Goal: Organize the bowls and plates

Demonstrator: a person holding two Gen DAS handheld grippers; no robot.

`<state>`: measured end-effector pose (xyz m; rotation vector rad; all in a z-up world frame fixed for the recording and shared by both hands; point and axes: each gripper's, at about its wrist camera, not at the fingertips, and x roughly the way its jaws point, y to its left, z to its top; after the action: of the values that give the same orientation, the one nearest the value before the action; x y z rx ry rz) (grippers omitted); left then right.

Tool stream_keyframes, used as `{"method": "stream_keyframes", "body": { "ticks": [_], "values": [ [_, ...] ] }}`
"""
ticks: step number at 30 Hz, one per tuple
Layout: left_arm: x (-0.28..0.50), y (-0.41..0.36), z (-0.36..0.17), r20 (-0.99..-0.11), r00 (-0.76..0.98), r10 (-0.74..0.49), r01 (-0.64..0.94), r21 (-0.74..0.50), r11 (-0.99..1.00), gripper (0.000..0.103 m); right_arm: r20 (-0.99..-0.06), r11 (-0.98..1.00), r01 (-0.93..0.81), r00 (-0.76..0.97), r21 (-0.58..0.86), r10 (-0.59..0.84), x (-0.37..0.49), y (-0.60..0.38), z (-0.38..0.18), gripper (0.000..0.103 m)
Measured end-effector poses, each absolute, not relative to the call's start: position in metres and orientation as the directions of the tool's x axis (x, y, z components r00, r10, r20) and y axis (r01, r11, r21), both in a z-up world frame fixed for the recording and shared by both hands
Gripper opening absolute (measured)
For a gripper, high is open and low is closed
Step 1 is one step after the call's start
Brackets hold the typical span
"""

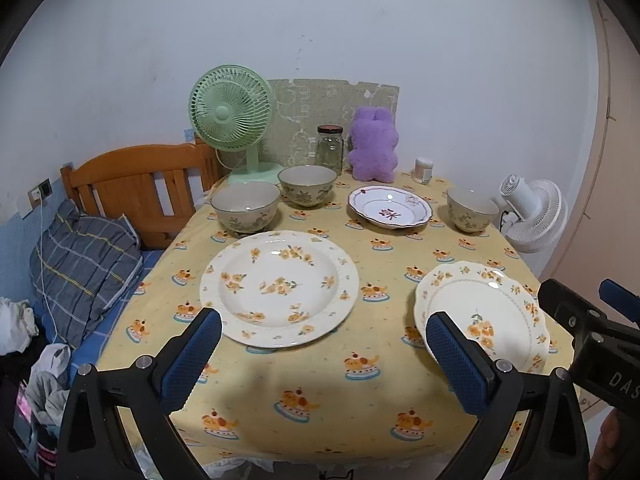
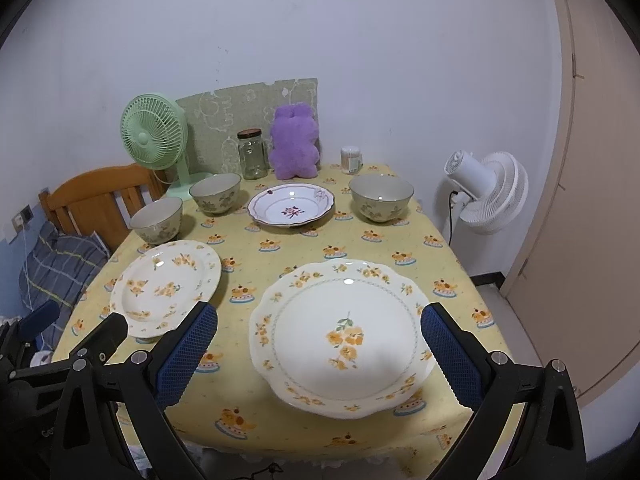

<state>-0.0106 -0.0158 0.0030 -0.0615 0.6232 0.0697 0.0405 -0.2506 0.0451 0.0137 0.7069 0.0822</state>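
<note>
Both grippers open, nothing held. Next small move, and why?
Probably ease the right gripper down to the near rim of the scalloped plate. That plate lies right between its open fingers, the large round plate lies apart to the left for stacking, and the left gripper is open and empty too.

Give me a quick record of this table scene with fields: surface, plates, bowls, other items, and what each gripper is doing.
surface: table with yellow cartoon-print cloth
plates: round floral plate near left; scalloped floral plate near right; purple-rimmed plate at back
bowls: three, none stacked: left bowl, middle bowl, right bowl
other items: green fan, glass jar, purple plush toy, white fan beside the table
left gripper: open, holding nothing
right gripper: open, holding nothing
</note>
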Motion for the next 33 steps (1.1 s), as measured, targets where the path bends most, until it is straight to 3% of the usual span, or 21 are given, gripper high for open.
{"method": "stream_keyframes", "body": {
  "ticks": [17, 27, 33],
  "values": [
    [0.023, 0.008, 0.011, -0.624, 0.78, -0.058, 0.018, -0.07, 0.997, 0.101, -0.686, 0.999, 0.038, 0.726, -0.017, -0.04, 0.052, -0.222, 0.053, 0.103],
    [0.066, -0.037, 0.001, -0.648, 0.756, -0.094, 0.086, -0.044, 0.995, 0.099, -0.707, 0.993, 0.119, 0.701, -0.021, -0.099, 0.091, -0.261, 0.037, 0.103],
    [0.097, -0.075, -0.012, -0.677, 0.732, -0.078, 0.069, -0.04, 0.997, 0.097, -0.752, 0.996, 0.079, 0.658, 0.032, -0.028, 0.133, -0.299, 0.018, 0.103]
  ]
}}
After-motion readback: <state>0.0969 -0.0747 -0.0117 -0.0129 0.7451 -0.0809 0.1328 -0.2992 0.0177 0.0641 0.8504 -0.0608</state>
